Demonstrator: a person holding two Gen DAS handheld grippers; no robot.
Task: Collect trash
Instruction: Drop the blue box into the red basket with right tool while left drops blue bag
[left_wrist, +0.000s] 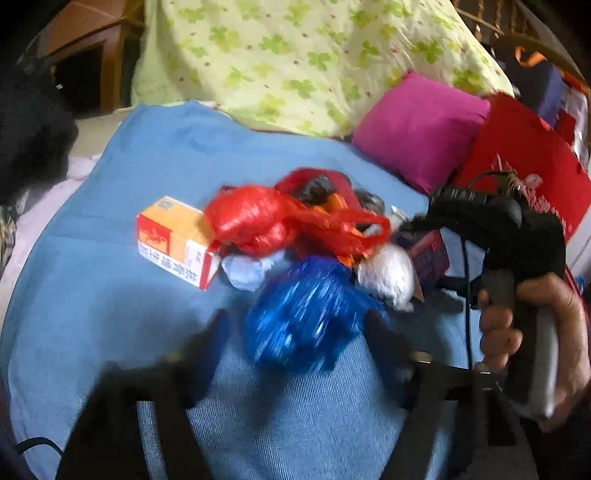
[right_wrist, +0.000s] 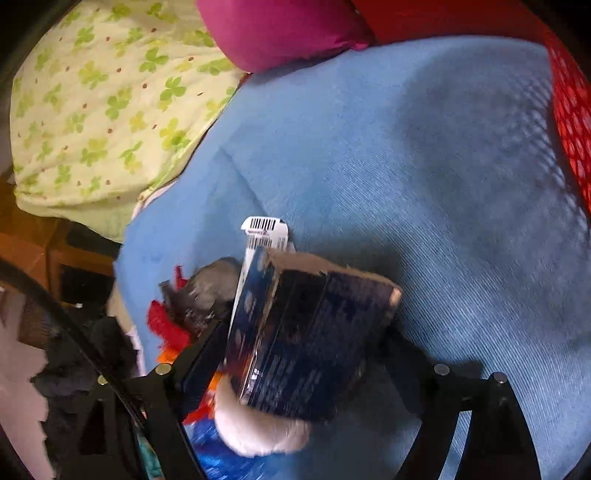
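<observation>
Blue bag (left_wrist: 301, 314) lay on the blanket (left_wrist: 147, 177) between the spread fingers of the left tool (left_wrist: 295, 343), while the right tool (right_wrist: 306, 332) clamped a dark box (right_wrist: 310, 332) beside the trash pile.

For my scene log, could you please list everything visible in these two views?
Blue bag: one, crumpled, between left fingers.
Red bag: one, pile middle.
Orange box: one, orange-white, pile's left.
White wad: one, beside blue bag.
Dark box: one, navy, between right fingers.
Blanket: one, blue, underneath.
Quilt: one, green clover, behind.
Pillow: one, magenta.
Red basket: one, right edge.
Left gripper: black.
Right gripper: black.
</observation>
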